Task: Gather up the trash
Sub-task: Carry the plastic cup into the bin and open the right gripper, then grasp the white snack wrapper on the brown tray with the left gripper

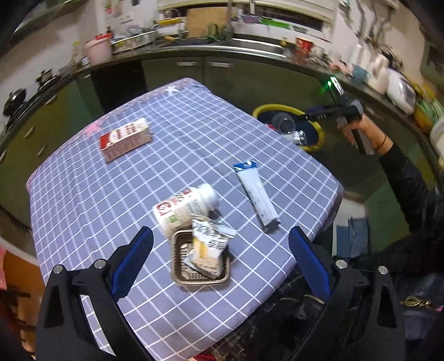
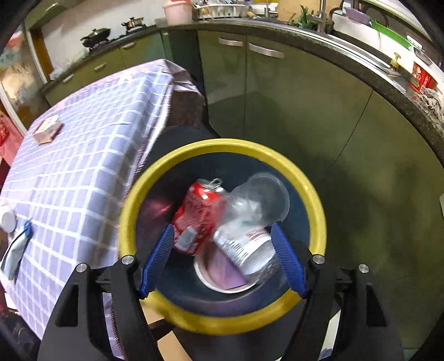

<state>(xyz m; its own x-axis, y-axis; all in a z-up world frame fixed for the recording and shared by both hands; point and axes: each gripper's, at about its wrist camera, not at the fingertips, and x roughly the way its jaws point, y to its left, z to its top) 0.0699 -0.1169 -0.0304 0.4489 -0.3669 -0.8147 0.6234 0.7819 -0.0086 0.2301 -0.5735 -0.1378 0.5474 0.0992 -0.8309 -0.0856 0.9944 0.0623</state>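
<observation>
Right gripper open over the bin, nothing pinched; can and cup lie inside. Left gripper open above tray and wrapper. Bottle touches tray, so we risk rolling it when grabbing.

I see a kitchen: green cabinets under a dark counter, a sink beneath a window, green floor.
</observation>
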